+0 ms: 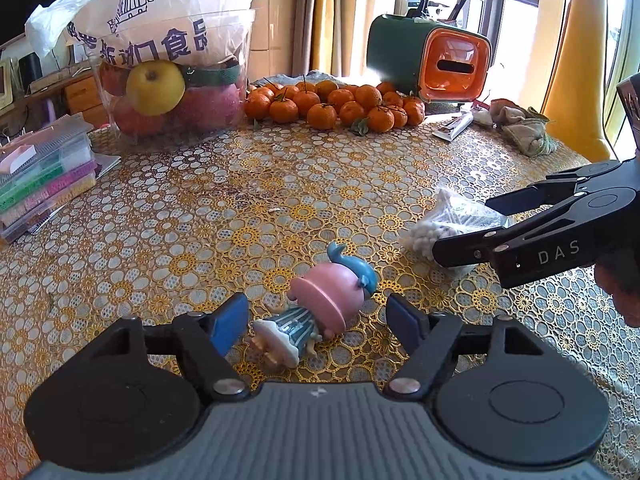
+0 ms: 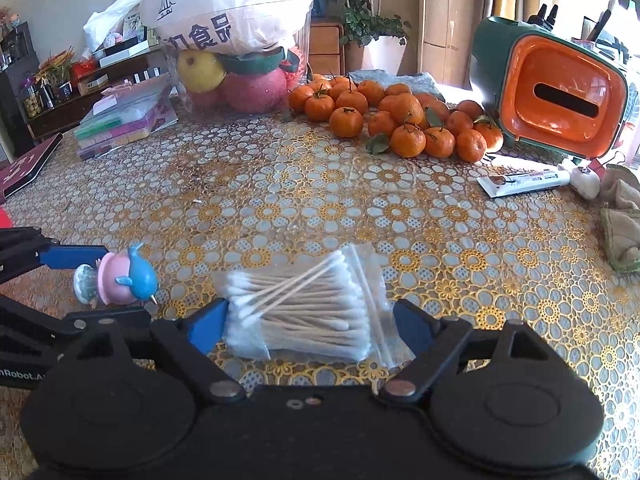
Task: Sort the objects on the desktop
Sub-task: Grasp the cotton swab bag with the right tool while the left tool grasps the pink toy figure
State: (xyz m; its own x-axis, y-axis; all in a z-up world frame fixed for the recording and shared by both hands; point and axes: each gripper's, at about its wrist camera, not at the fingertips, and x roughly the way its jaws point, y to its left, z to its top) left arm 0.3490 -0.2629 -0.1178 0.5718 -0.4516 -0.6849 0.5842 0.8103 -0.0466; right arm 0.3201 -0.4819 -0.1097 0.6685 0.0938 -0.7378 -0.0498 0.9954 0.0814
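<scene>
Straddling both targets: left gripper [image 1: 318, 316] spread around the toy figurine [image 1: 320, 300] lying crosswise, right gripper [image 2: 310, 326] spread around the cotton-swab bag [image 2: 304, 312] on the counter [image 2: 360, 208].

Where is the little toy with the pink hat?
The small figurine with the pink hat and blue whale lies on its side on the flowered tablecloth, between the open fingers of the left gripper, left of the clear bag of cotton swabs.

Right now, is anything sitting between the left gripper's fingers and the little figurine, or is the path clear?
Nothing visible blocks it. The figurine lies on its side on the tablecloth, already between the open fingers of the left gripper. The bag of cotton swabs lies off to the right.
</scene>
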